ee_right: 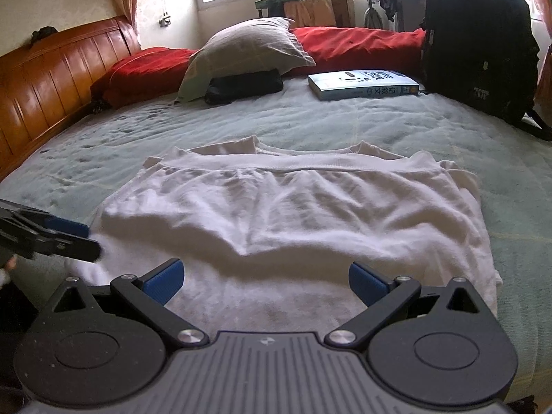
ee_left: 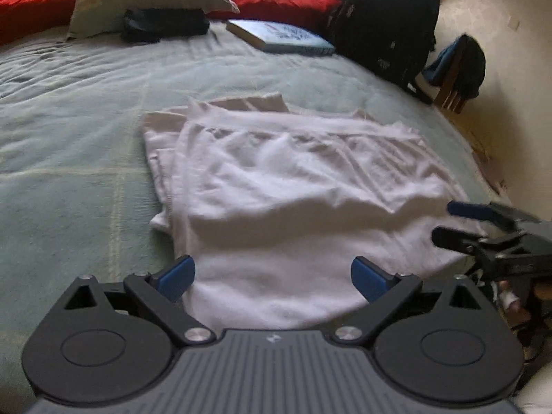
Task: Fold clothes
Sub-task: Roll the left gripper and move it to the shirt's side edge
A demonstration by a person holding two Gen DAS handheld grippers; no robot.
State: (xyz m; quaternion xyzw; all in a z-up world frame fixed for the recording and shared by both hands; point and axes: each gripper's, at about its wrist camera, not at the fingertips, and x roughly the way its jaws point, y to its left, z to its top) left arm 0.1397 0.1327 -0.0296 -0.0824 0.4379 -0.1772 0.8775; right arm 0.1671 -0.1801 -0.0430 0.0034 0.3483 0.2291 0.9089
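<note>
Left wrist view looks along the left gripper [ee_left: 272, 276], whose blue-padded fingers [ee_left: 177, 276] stand spread wide with nothing between them but the near edge of the white garment [ee_left: 293, 186] lying below; whether the pads touch the cloth cannot be told. The garment lies folded on the green bedspread [ee_left: 69, 120], straight ahead of this gripper, its ribbed hem band across the far side and a sleeve edge sticking out to the left. To the right of this gripper the right gripper [ee_left: 445, 222] comes in at the garment's right edge, its two fingers parted by a gap and gripping nothing.

Right wrist view shows the right gripper [ee_right: 265, 283] likewise wide open and empty over the garment's near edge [ee_right: 276, 207]. The left gripper [ee_right: 86, 239] appears at its left, beside the garment's left corner, jaws apart.

Well beyond both grippers, past the garment, lie a blue book [ee_right: 362, 84], a grey pillow [ee_right: 248, 48] over a dark folded item [ee_right: 245, 84], a red blanket [ee_right: 358, 46], and a black backpack [ee_right: 479, 41] at the far right.
</note>
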